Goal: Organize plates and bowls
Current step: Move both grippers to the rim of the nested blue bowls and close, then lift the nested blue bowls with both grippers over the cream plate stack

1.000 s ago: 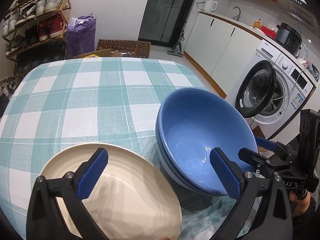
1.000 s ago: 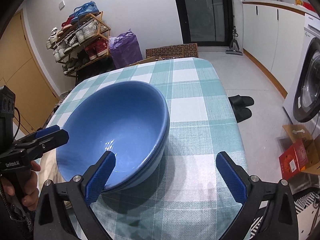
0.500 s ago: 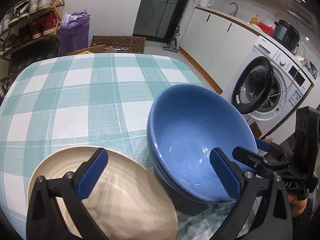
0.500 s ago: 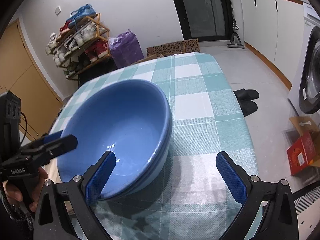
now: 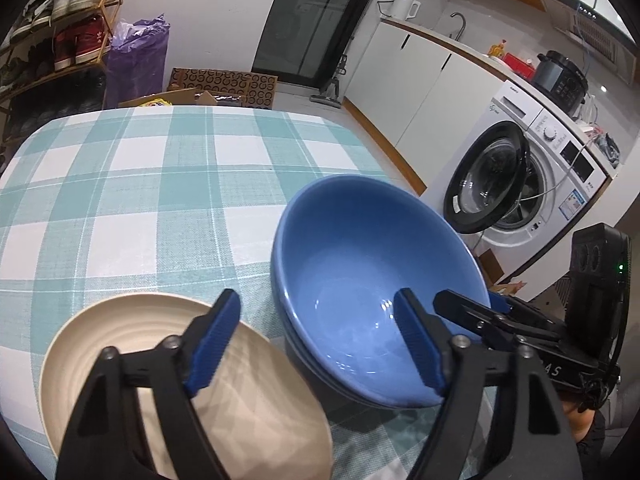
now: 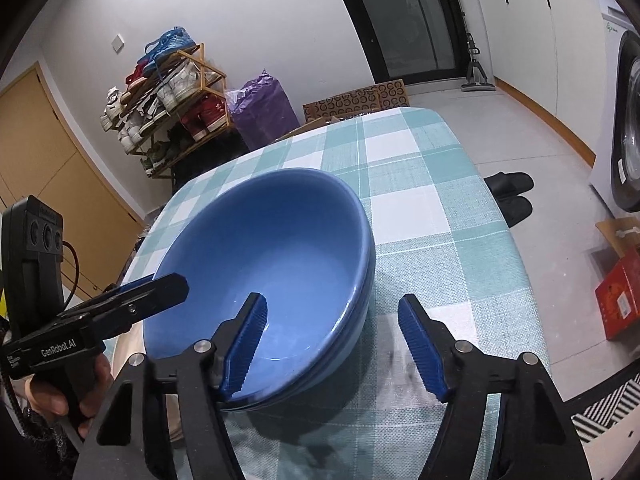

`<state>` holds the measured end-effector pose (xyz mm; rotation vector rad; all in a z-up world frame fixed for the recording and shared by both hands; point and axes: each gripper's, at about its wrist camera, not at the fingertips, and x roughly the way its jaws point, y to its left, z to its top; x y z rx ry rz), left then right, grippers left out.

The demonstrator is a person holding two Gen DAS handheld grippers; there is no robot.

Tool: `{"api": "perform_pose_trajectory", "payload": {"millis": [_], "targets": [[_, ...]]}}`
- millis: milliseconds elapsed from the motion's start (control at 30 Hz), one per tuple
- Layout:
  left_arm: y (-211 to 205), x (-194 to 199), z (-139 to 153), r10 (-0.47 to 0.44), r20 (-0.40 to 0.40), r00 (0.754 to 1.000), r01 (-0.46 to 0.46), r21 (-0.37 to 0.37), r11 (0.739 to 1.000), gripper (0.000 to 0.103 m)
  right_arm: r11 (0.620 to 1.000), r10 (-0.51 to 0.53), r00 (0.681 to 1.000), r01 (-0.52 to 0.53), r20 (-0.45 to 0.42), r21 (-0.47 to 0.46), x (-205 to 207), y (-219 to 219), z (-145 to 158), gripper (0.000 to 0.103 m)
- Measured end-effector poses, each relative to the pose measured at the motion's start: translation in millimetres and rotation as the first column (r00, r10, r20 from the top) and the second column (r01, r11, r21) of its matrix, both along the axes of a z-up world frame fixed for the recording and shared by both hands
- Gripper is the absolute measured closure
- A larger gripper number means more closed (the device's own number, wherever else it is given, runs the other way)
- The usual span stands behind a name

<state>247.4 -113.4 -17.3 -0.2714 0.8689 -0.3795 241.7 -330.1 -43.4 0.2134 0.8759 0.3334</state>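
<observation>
Left gripper point(image 5: 316, 344): lower centre of the left wrist view, jaws apart, just been closing. One blue pad hangs over the plate point(image 5: 120, 344), the other over the bowls point(image 5: 360, 264); neither pad presses on anything.

Right gripper point(image 6: 334, 344): lower centre of the right wrist view, jaws apart, likewise just been closing. Left pad lies over the near rim of the bowls, right pad over bare tablecloth point(image 6: 452, 248); whether the left pad touches the rim cannot be told.

Plate: cream, ribbed, lower left of the left wrist view, flat on the cloth, just beside the bowls.

Bowls: blue, nested as a stack, centre of both views, near the table's near edge.

Hand point(image 6: 60, 396): lower left of the right wrist view, wrapped round the left gripper's handle.

Tablecloth: teal-and-white check, covers the whole table.

Washer point(image 5: 520, 184): right of the left wrist view, door open.

Slippers point(image 6: 512, 196): black pair on the floor, right of the table.

Shoe rack point(image 6: 168, 104): upper left of the right wrist view, against the wall; purple bag point(image 6: 264, 108) beside it.
</observation>
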Motion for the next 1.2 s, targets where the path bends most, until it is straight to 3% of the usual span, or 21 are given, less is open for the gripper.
{"api": "perform_pose_trajectory", "payload": {"millis": [33, 67, 333, 1200], "targets": [[-0.4, 0.0, -0.8, -0.008, -0.004, 1.000, 0.008, -0.009, 1.000, 0.044, 1.000, 0.002, 1.000, -0.002, 0.003, 0.002, -0.7, 0.8, 0.5, 0.035], [-1.0, 0.6, -1.0, -0.012, -0.009, 1.000, 0.012, -0.013, 1.000, 0.048, 1.000, 0.006, 1.000, -0.006, 0.006, 0.006, -1.5, 1.2, 1.2, 0.040], [0.9, 1.5, -2.6, 0.002, -0.028, 1.000, -0.002, 0.000, 1.000, 0.065, 1.000, 0.005, 0.999, -0.005, 0.041, -0.013, -8.6, 5.8, 7.6, 0.054], [-3.2, -10.3, 4.3, 0.005, 0.016, 1.000, -0.006, 0.053, 0.999, 0.067, 0.999, -0.020, 0.998, 0.021, 0.065, -0.027, -12.9, 5.6, 8.1, 0.056]]}}
